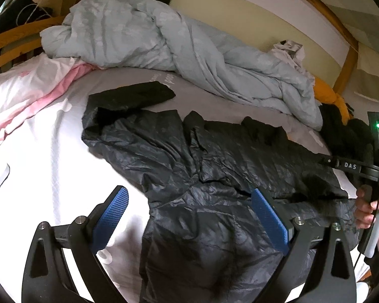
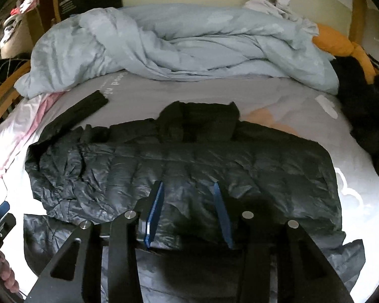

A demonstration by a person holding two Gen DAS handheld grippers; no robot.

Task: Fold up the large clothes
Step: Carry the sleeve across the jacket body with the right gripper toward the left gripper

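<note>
A large black puffer jacket [image 1: 214, 166] lies spread on the bed, partly folded; it fills the middle of the right wrist view [image 2: 189, 166]. One sleeve with a black cuff [image 1: 136, 96] stretches to the far left. My left gripper [image 1: 189, 202] is open and empty, hovering over the jacket's near left part. My right gripper [image 2: 187, 197] is open and empty above the jacket's middle. The right gripper's body [image 1: 366, 169] shows at the right edge of the left wrist view, with the hand holding it.
A crumpled light blue duvet [image 2: 179, 43] lies along the back of the bed. White and pink bedding [image 1: 38, 88] sits at the left. Dark clothes [image 2: 366, 106] and an orange item [image 2: 338, 43] pile at the right. A wooden bed frame [image 1: 346, 65] borders the far side.
</note>
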